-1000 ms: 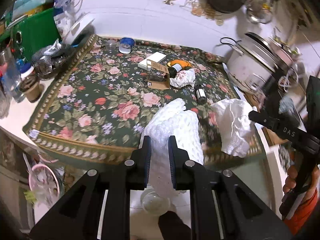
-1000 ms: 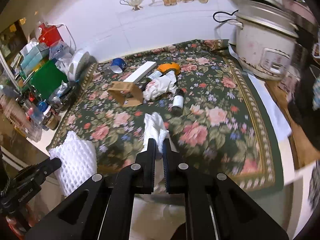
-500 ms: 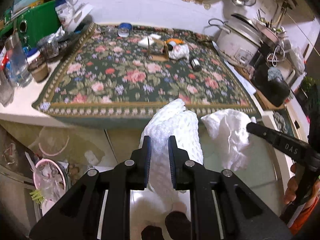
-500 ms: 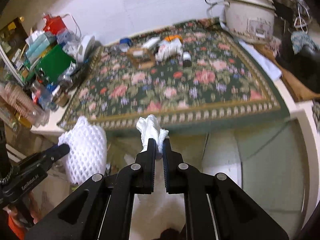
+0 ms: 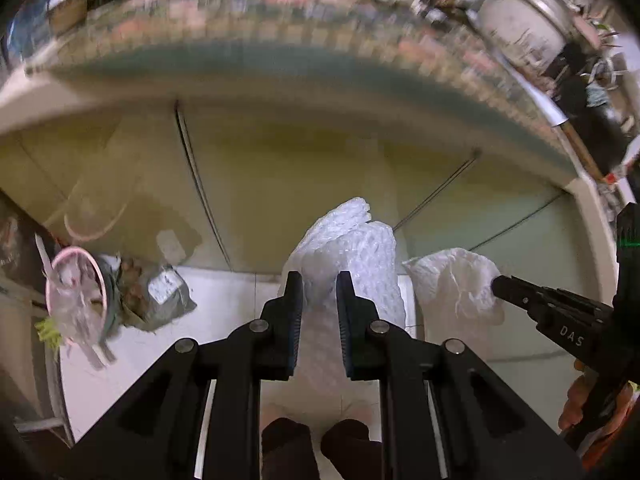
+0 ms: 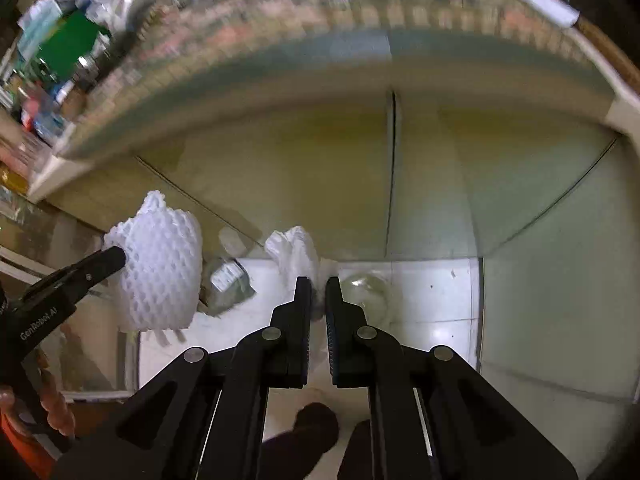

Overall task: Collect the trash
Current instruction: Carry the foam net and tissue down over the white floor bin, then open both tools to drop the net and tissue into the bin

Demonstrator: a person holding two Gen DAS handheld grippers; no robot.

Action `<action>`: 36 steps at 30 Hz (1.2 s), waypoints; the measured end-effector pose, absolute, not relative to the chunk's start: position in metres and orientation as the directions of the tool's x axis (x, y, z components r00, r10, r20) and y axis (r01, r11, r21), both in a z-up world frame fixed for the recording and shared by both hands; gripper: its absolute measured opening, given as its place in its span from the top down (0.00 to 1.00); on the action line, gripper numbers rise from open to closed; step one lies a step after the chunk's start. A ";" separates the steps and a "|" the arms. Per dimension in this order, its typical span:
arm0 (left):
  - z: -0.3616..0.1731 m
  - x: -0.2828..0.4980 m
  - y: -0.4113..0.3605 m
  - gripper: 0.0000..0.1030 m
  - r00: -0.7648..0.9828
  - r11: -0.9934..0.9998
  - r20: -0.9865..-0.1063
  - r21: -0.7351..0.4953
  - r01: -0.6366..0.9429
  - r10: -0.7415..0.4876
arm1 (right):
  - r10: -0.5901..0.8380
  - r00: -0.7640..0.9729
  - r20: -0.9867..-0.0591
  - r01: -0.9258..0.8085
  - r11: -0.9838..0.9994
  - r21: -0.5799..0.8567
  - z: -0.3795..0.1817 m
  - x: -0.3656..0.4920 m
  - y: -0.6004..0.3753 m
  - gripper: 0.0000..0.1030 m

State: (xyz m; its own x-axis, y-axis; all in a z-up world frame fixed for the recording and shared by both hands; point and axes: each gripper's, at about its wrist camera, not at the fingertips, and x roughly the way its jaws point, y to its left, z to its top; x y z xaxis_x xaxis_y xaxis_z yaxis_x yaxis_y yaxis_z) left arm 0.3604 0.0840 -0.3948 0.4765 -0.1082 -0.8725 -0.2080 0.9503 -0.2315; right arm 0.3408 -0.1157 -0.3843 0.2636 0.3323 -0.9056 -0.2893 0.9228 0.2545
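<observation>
My left gripper point(image 5: 318, 280) is shut on a white foam net sleeve point(image 5: 352, 248), held in the air in front of the cabinet doors; the sleeve also shows in the right wrist view point(image 6: 160, 268). My right gripper point(image 6: 319, 284) is shut on a crumpled white tissue point(image 6: 296, 252), which also shows in the left wrist view point(image 5: 452, 280) to the right of the sleeve. A pink-rimmed trash bin point(image 5: 76, 296) lined with a plastic bag stands on the floor at the lower left, with a grey bag of waste point(image 5: 160, 296) beside it.
The counter with the floral cloth point(image 5: 280, 20) is above, blurred by motion. Yellow-green cabinet doors point(image 6: 400, 184) face me. A clear round object point(image 6: 368, 288) lies on the white tiled floor point(image 6: 432, 312). The person's feet point(image 5: 316, 448) are below.
Both grippers have dropped from above the countertop to below its edge and tilted toward the floor, still holding the foam sleeve and the tissue. The bin has come into view.
</observation>
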 end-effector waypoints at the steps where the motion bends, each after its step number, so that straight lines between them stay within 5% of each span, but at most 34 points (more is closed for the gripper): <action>1: -0.408 0.361 0.083 0.85 0.473 0.948 -0.875 -0.232 -0.218 -0.105 | 0.328 0.254 -0.910 -0.292 0.923 0.251 -0.402 0.343 -0.117 0.93; 12: -0.594 0.369 0.076 0.85 0.420 0.931 -0.903 -0.223 -0.290 -0.085 | 0.302 0.146 -0.942 -0.294 0.922 0.250 -0.615 0.371 -0.111 0.93; 18: -0.652 0.374 0.083 0.85 0.398 0.924 -0.915 -0.205 -0.324 -0.063 | 0.300 0.106 -0.948 -0.353 0.902 0.246 -0.684 0.378 -0.096 0.89; 20: -0.665 0.377 0.083 0.85 0.388 0.923 -0.920 -0.199 -0.329 -0.060 | 0.289 0.088 -0.953 -0.369 0.898 0.239 -0.696 0.381 -0.091 0.89; 26: -0.689 0.391 0.068 0.84 0.329 0.938 -0.941 -0.182 -0.296 -0.079 | 0.311 0.021 -0.950 -0.329 0.900 0.288 -0.696 0.388 -0.092 0.63; 33: -0.714 0.416 0.036 0.80 0.258 0.949 -0.955 -0.211 -0.233 -0.149 | 0.298 0.092 -0.950 -0.321 0.912 0.255 -0.650 0.385 -0.118 0.60; 36: -0.725 0.429 0.018 0.57 0.216 0.957 -0.965 -0.197 -0.214 -0.150 | 0.314 0.118 -0.942 -0.295 0.917 0.268 -0.627 0.387 -0.138 0.60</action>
State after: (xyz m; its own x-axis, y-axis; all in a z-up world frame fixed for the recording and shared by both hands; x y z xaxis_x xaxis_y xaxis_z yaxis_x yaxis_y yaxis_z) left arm 0.4292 0.0180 -0.7245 0.2161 -0.1505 -0.9647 -0.2142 0.9567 -0.1972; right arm 0.3868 -0.1376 -0.6270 0.1182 0.3139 -0.9421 -0.2951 0.9170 0.2685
